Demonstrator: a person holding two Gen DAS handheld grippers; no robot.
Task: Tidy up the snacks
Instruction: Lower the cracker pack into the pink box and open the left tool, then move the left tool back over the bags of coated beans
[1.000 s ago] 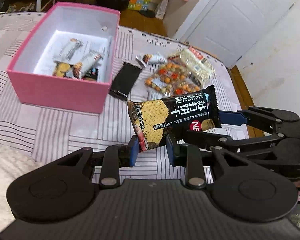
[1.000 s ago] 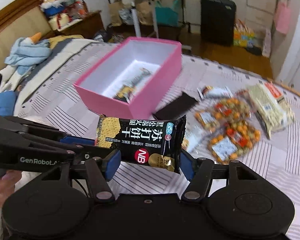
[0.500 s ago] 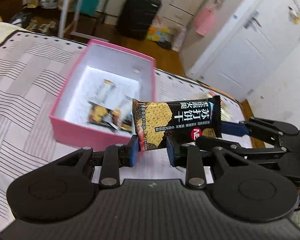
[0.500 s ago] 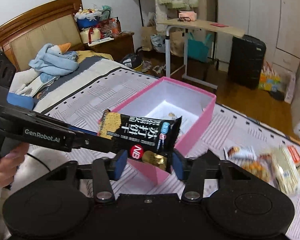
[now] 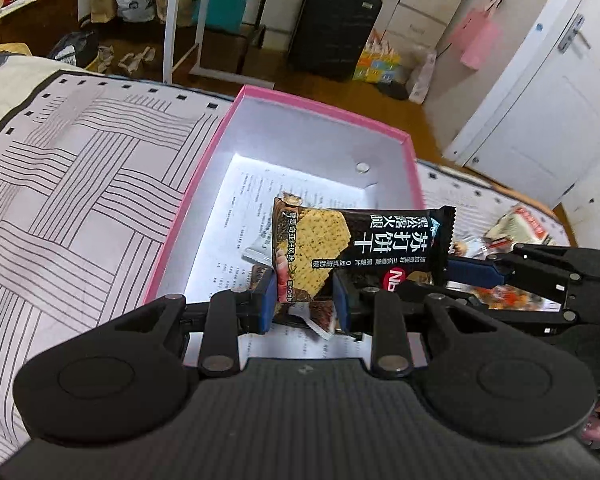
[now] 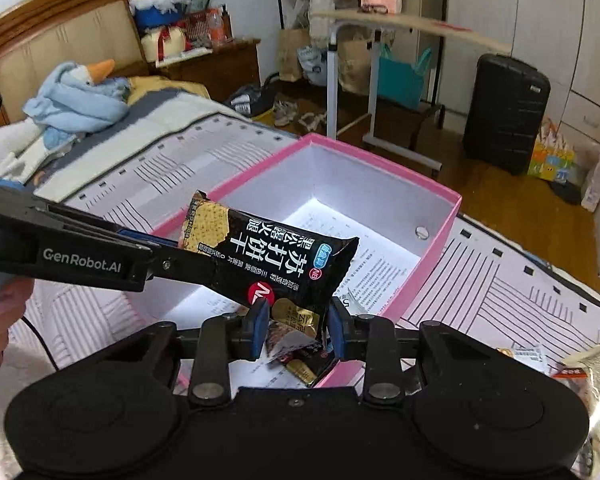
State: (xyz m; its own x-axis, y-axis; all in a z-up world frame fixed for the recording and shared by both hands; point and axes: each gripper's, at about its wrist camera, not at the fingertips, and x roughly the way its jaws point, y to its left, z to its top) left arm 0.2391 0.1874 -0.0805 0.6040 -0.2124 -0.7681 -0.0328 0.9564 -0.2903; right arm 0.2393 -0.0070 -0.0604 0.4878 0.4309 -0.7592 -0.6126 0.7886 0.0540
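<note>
light: my views are evenly lit indoors | glare: box floor (image 5: 260,184) washed white | edges: fisheye-bent, corners dark, background soft

A bed (image 6: 520,300) with a white cover printed in black woven lines filled the foreground, and its wooden headboard (image 6: 60,40) stood at the far left. A blue and white goose plush (image 6: 76,100) lay near the pillow end. Beside the headboard, a dark wooden nightstand (image 6: 220,60) carried a clutter of boxes and bottles. On the wooden floor (image 6: 500,192) beyond the bed stood a white-framed rolling side table (image 6: 380,40) with a teal bag (image 6: 400,80) under it. A black suitcase (image 5: 334,28) stood upright close to the white wardrobe doors (image 5: 548,120). A pink item (image 5: 476,38) hung against the wall near the door handle (image 5: 576,32).
</note>
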